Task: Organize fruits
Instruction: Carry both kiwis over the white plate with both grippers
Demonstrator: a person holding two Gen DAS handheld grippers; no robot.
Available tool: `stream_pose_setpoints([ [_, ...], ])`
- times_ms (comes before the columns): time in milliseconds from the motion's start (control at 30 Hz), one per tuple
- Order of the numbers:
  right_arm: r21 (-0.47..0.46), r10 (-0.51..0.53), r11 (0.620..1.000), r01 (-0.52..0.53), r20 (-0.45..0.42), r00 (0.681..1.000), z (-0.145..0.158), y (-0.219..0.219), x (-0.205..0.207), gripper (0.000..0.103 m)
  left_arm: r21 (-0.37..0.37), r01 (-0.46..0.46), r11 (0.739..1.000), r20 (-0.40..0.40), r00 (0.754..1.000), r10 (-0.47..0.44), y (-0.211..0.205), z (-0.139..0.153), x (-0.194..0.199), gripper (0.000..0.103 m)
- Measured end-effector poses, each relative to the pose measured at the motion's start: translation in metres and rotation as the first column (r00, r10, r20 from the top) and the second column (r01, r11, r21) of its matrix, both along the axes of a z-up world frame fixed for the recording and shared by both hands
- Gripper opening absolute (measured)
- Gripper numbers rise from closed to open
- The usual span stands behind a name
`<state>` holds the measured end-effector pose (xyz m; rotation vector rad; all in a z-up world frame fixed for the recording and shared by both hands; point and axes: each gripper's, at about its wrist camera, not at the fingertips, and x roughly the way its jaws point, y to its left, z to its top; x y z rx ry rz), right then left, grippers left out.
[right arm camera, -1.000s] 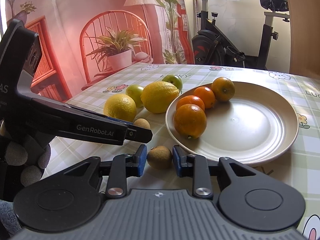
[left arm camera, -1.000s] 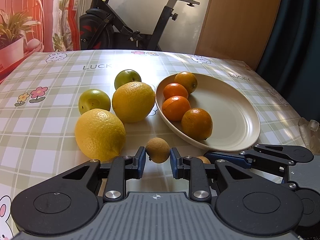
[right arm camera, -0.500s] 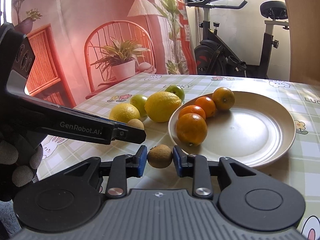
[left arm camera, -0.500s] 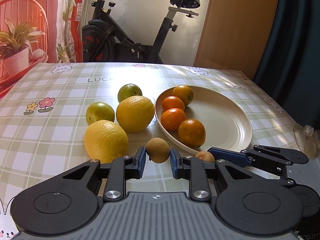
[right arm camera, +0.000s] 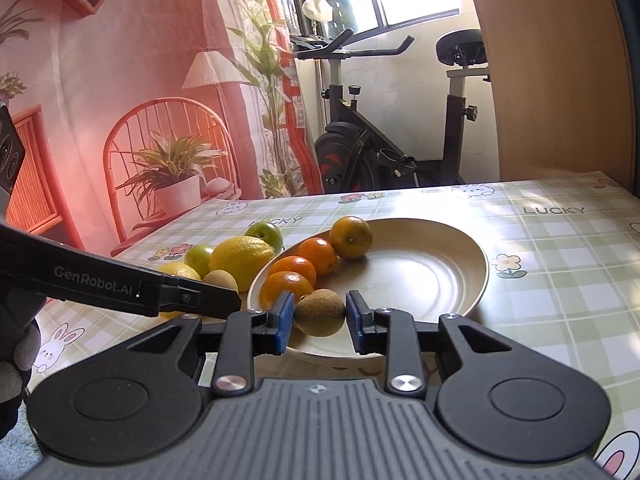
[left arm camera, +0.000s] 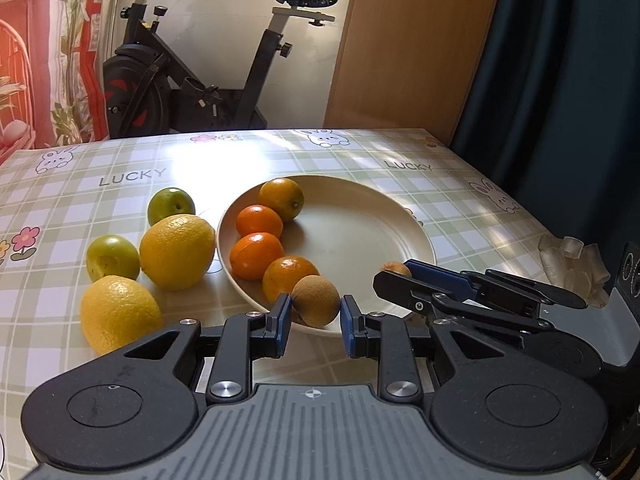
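My left gripper (left arm camera: 314,316) is shut on a brown kiwi (left arm camera: 315,300) and holds it over the near rim of the cream plate (left arm camera: 368,232). My right gripper (right arm camera: 320,320) is shut on a second kiwi (right arm camera: 320,312), also over the plate's near edge (right arm camera: 432,264). Several oranges (left arm camera: 256,250) lie along the plate's left side. Two lemons (left arm camera: 176,252) and two green fruits (left arm camera: 113,258) lie on the table left of the plate. The right gripper shows at the right of the left wrist view (left arm camera: 394,274), with its kiwi (left arm camera: 396,269) partly hidden.
The table has a green checked cloth (left arm camera: 460,208). An exercise bike (left arm camera: 192,80) stands behind its far edge. A wooden panel (left arm camera: 408,40) and a dark curtain (left arm camera: 560,60) are at the back right. A crumpled clear plastic item (left arm camera: 572,260) lies at the table's right edge.
Both grippers have lifted and moved forward with their kiwis, from the table in front of the plate to over the plate's near rim.
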<state>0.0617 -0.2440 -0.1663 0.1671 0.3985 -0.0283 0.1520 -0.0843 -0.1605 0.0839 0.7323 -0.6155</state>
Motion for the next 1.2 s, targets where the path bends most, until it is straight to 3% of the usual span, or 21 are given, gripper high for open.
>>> stream_pose_setpoints([
  [200, 0.112, -0.052, 0.992, 0.055, -0.03, 0.998, -0.002, -0.027, 0.003, 0.031, 0.005, 0.026, 1.0, -0.022, 0.999, -0.026, -0.019, -0.009, 0.006, 0.028],
  [467, 0.119, -0.038, 0.992, 0.047, -0.076, 0.996, -0.005, -0.027, 0.009, 0.031, 0.011, 0.006, 1.0, -0.059, 0.998, -0.005, -0.014, -0.019, 0.015, 0.028],
  [1200, 0.075, 0.053, 0.996, -0.045, -0.113, 0.992, -0.008, -0.012, 0.019, 0.031, 0.029, -0.051, 0.998, -0.025, 0.998, 0.052, 0.002, -0.019, 0.026, 0.028],
])
